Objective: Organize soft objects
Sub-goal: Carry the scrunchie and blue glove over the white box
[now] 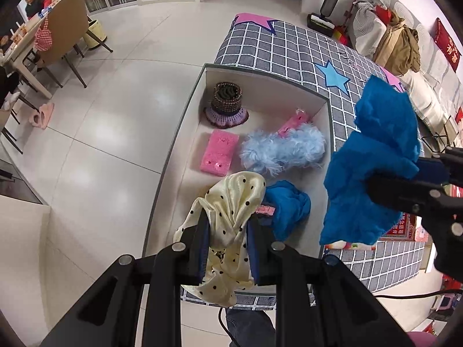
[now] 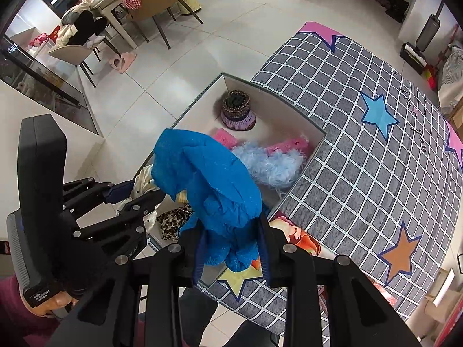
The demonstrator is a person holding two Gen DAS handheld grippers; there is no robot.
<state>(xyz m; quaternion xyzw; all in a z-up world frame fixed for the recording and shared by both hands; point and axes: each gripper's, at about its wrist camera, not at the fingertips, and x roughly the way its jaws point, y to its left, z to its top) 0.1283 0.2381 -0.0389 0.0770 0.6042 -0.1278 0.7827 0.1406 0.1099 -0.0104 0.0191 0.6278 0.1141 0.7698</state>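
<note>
My left gripper is shut on a cream polka-dot cloth and holds it over the near end of a white box. My right gripper is shut on a bright blue fuzzy cloth, held above the box's near right side; that cloth also shows in the left wrist view. In the box lie a crocheted purple hat, a pink sponge, a pale blue fluffy piece, a pink item and another blue cloth. A leopard-print piece lies low in the box.
The box sits at the edge of a grey checked cushion with stars. Around it is white tiled floor. A dining table with chairs and seated people stands at the far left. A vacuum and a sofa with clothes are at the far right.
</note>
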